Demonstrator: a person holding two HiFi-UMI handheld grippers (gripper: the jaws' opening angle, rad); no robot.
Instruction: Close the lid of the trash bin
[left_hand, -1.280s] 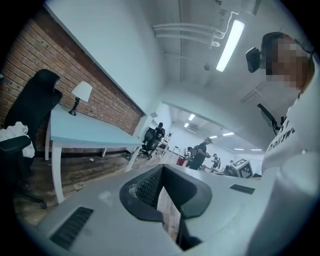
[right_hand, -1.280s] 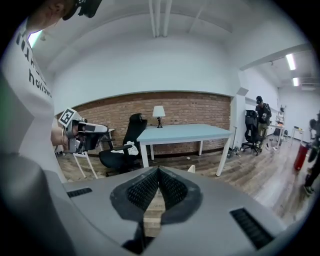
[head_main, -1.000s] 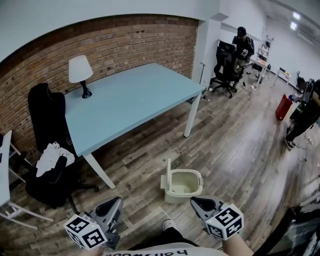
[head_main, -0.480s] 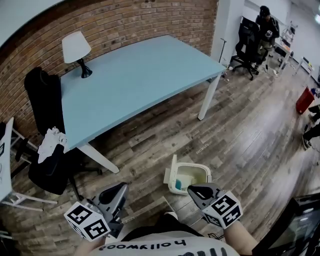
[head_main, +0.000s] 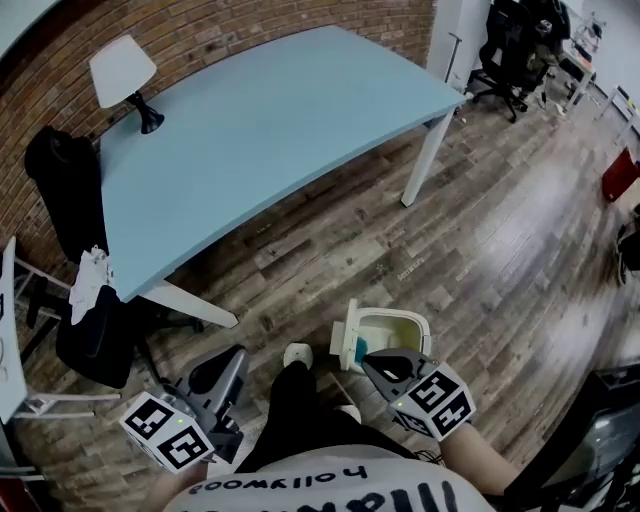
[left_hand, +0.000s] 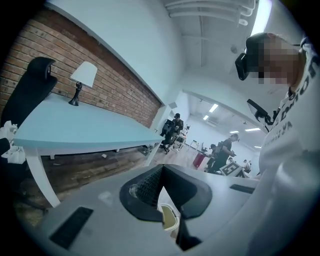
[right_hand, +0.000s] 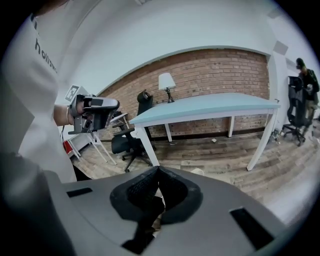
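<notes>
Left gripper and right gripper both pressed together, empty. Trash bin on floor by right gripper, lid upright. Risk: I shove too hard and the bin slides or tips.

**Both grippers held low, jaws together**

The left gripper and right gripper sit low in front of the person's torso, one on each side of a leg set forward. Each gripper's jaws meet at the tips and grip nothing. The right forearm is bare.
</notes>
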